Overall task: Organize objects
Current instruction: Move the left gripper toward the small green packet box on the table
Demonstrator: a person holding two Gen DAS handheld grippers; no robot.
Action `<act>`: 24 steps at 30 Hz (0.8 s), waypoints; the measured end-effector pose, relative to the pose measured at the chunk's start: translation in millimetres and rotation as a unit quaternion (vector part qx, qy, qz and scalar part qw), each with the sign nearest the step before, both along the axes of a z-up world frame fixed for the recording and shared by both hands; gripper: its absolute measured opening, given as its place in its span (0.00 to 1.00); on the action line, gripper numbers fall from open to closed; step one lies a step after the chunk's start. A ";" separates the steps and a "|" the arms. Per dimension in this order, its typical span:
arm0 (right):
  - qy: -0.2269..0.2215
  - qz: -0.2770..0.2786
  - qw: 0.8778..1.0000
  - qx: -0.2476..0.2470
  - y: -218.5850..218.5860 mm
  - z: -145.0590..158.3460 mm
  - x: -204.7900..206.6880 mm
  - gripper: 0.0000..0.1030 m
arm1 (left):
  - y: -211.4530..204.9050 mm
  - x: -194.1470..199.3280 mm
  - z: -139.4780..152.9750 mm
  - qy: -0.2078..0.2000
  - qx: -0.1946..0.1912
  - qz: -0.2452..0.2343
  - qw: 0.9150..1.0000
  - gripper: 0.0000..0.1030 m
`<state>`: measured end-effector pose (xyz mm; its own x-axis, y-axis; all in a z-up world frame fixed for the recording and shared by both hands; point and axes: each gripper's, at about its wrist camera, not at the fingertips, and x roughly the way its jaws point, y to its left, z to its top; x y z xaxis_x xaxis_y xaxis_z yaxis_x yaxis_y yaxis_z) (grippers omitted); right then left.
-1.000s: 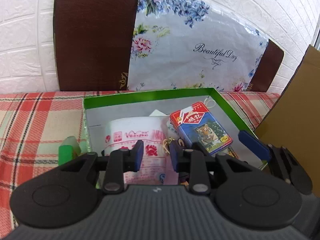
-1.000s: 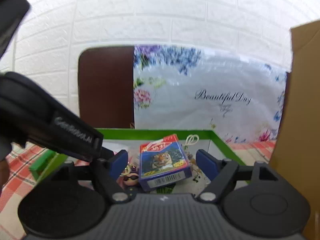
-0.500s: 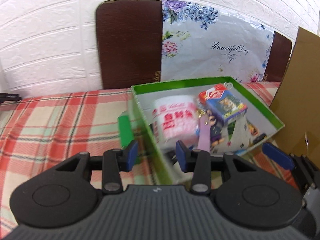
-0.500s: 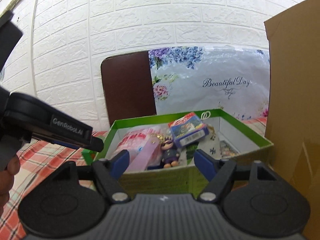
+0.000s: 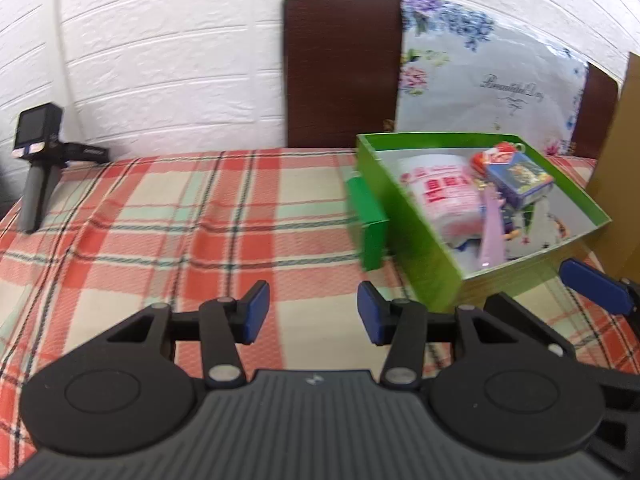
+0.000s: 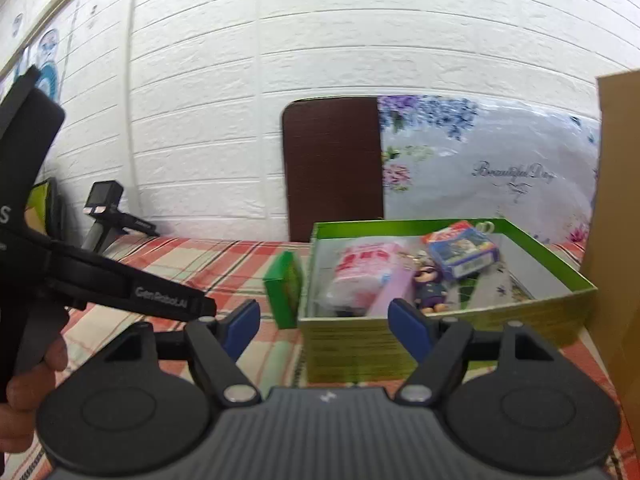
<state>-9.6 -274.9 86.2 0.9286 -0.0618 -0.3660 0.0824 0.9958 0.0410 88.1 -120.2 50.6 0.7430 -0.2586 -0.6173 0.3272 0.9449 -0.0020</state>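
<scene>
A green open box (image 5: 404, 208) (image 6: 440, 334) sits on the plaid tablecloth at the right. Inside lie a pink-and-white tissue pack (image 5: 440, 188) (image 6: 360, 268), a blue card box with a tiger picture (image 5: 520, 178) (image 6: 464, 250), a lilac strip and a small purple figure (image 6: 430, 284). A small green box (image 5: 368, 216) (image 6: 284, 288) stands against the box's left side. My left gripper (image 5: 312, 312) is open and empty over the cloth, left of the box. My right gripper (image 6: 324, 330) is open and empty in front of the box.
A brown cardboard panel (image 6: 616, 240) stands at the right edge. A brown board with a flowered sheet (image 5: 480, 76) leans on the white brick wall. A small camera on a grey handle (image 5: 36, 160) stands at the far left of the plaid cloth (image 5: 180, 220).
Both grippers have pulled back from above the green box and away to the left. The left jaws have opened wider. The right gripper stays open.
</scene>
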 end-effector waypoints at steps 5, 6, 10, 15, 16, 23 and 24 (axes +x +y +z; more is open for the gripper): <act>0.009 0.026 0.999 -0.024 29.4 -2.1 6.6 0.71 | 23.7 7.6 -7.9 0.006 -0.005 0.021 1.000 0.50; 0.011 0.031 0.999 -0.029 34.6 -2.7 8.2 0.71 | 28.4 9.8 -10.0 0.008 -0.007 0.025 1.000 0.51; 0.021 0.055 0.997 -0.052 55.8 -6.6 16.1 0.70 | 46.4 18.4 -19.6 0.017 -0.012 0.042 0.999 0.52; 0.045 0.079 0.993 -0.078 78.6 -13.9 35.8 0.67 | 70.8 31.6 -36.5 0.033 -0.021 0.066 0.997 0.53; 0.050 0.079 0.992 -0.081 81.1 -15.4 41.7 0.66 | 76.8 35.8 -40.5 0.043 -0.028 0.071 0.996 0.53; 0.067 0.050 0.984 -0.158 88.0 -17.5 109.9 0.61 | 104.4 49.2 -47.7 0.062 -0.071 0.089 0.992 0.53; 0.076 0.040 0.983 -0.164 86.3 -19.1 123.0 0.56 | 107.9 50.8 -47.9 0.063 -0.077 0.092 0.991 0.54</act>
<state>113.4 -188.6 67.1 0.8716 -0.1297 -0.4728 -0.0155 0.9566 -0.2910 138.9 -12.3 2.7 0.7054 -0.2242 -0.6724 0.1376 0.9739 -0.1803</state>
